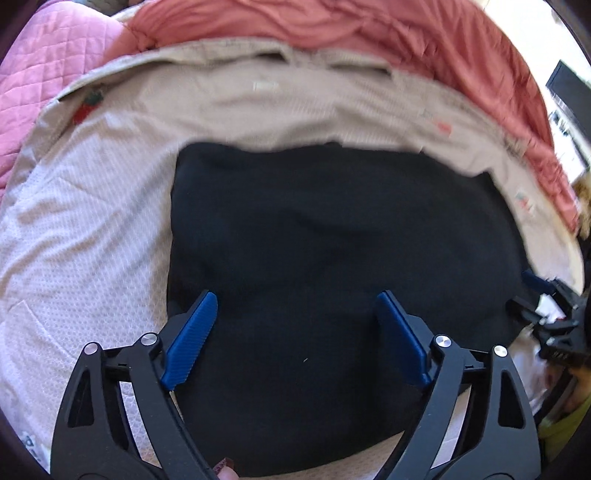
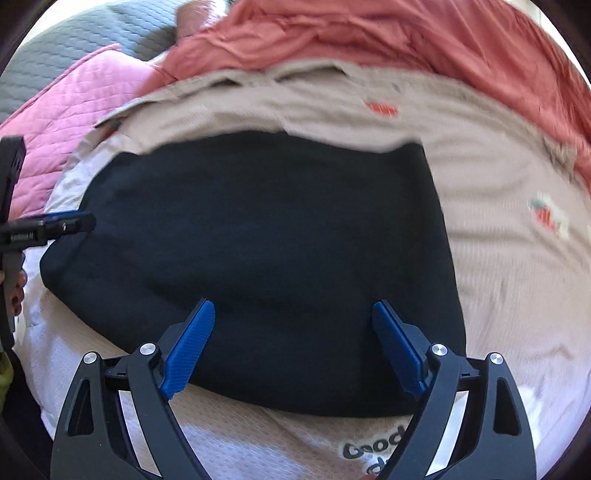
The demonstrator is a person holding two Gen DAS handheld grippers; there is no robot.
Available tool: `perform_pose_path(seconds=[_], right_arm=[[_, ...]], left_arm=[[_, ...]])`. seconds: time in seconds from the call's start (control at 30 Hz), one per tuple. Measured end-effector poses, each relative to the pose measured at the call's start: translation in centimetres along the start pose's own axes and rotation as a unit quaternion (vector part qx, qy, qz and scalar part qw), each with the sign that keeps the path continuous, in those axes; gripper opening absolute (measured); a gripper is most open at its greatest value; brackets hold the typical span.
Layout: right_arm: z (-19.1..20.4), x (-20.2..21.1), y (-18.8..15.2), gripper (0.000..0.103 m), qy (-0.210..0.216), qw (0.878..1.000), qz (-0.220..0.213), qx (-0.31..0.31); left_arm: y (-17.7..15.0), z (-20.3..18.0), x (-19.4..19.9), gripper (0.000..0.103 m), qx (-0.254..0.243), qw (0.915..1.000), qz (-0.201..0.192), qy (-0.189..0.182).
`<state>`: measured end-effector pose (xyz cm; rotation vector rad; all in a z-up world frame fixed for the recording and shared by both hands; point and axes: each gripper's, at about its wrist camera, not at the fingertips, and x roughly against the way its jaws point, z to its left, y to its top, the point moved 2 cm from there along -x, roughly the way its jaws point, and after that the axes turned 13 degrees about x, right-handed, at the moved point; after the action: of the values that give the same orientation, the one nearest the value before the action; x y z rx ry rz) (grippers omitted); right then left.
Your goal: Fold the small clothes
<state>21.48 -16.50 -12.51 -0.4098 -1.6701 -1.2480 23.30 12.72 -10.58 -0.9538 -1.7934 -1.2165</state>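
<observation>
A black garment lies flat, folded into a rough rectangle, on a beige patterned bedsheet. My left gripper is open and empty, hovering over the garment's near left part. My right gripper is open and empty, over the garment's near right part. The right gripper also shows at the right edge of the left wrist view. The left gripper shows at the left edge of the right wrist view.
A coral blanket is bunched along the far side of the bed. A pink quilted cover lies at the far left. A grey quilted cover lies behind it. Printed lettering marks the sheet near the front.
</observation>
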Motion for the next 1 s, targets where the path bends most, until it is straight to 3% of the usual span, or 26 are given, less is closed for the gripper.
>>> perform_pose_path(seconds=[0.1,0.23,0.33,0.47,0.57,0.6,1.0], right_arm=[[-0.6,-0.3,-0.5,0.087,0.018,1.000,-0.004,-0.025],[-0.1,-0.4,-0.5,0.088,0.008,1.000,-0.001,-0.017],[-0.4,0.6,-0.3,0.094,0.039,0.998,-0.023,-0.043],[-0.8,2.2,-0.1,0.095,0.045,0.996,-0.040,-0.062],[-0.4,3.3,0.3,0.095,0.029,0.997,-0.053,-0.055],[-0.2,3.5,0.4,0.099,0.025,0.997,-0.056,-0.053],[4.6,6.0,2.8,0.098,-0.003,0.995,-0.092,0.032]], left_arm=[[-0.2,-0.1,-0.7,0.087,-0.011,0.9999,0.003,0.008],[-0.1,0.2,-1.0,0.090,-0.003,1.0000,0.007,0.002],[0.1,-0.1,-0.4,0.090,-0.005,1.0000,0.008,0.001],[0.4,-0.5,0.5,0.091,0.001,0.9997,0.010,-0.023],[0.5,-0.6,1.5,0.093,0.008,0.9990,0.006,-0.043],[0.5,-0.6,1.7,0.093,0.008,0.9991,0.002,-0.042],[2.1,1.5,4.4,0.093,0.044,0.9976,-0.031,-0.045]])
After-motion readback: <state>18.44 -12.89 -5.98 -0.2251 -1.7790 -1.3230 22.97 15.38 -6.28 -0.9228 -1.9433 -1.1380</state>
